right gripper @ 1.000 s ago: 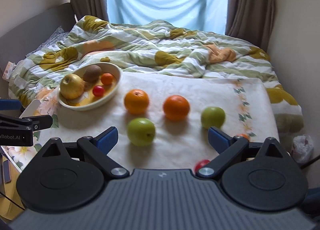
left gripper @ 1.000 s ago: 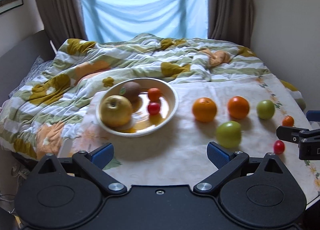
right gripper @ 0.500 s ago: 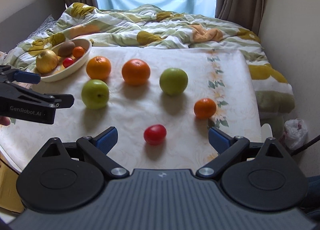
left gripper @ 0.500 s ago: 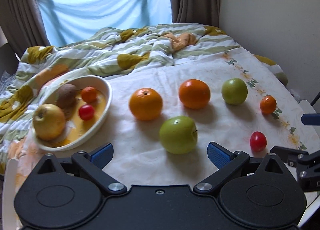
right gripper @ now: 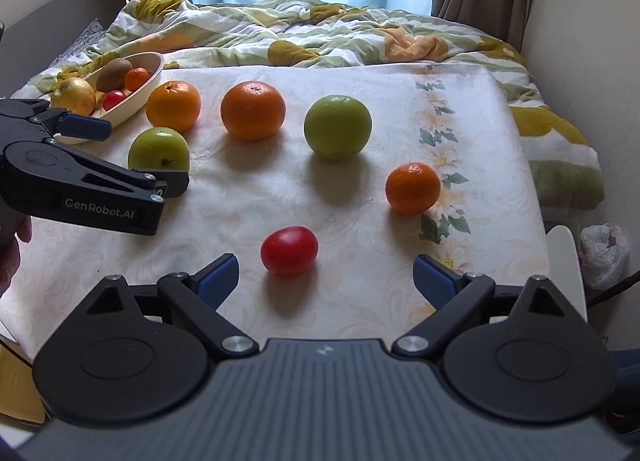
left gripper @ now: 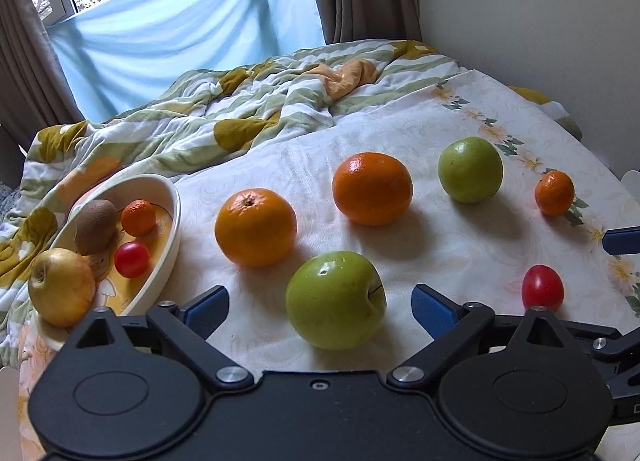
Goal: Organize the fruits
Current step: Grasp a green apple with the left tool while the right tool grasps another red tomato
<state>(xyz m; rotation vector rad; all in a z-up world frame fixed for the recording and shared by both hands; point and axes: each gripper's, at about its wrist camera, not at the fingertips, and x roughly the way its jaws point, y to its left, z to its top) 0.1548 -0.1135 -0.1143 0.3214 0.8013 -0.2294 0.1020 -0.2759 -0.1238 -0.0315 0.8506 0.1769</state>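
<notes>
My left gripper (left gripper: 320, 307) is open with its jaws on either side of the near green apple (left gripper: 335, 299), which rests on the cloth. My right gripper (right gripper: 326, 275) is open just behind the red tomato (right gripper: 289, 251). Two oranges (left gripper: 255, 226) (left gripper: 372, 188), a second green apple (left gripper: 470, 169) and a small mandarin (left gripper: 554, 193) lie loose on the cloth. The cream bowl (left gripper: 160, 249) at the left holds a yellow apple (left gripper: 60, 287), a kiwi (left gripper: 96, 221), a mandarin and a tomato.
A rumpled green and white quilt (left gripper: 240, 109) lies behind the floral cloth (right gripper: 400, 277). A wall stands close on the right. The cloth's right edge drops off beside a plastic bag (right gripper: 604, 253). The left gripper's body (right gripper: 80, 181) shows in the right wrist view.
Both grippers have moved forward and lower. The left one has swung right from the bowl and now frames the near green apple. The right one has closed in on the red tomato.
</notes>
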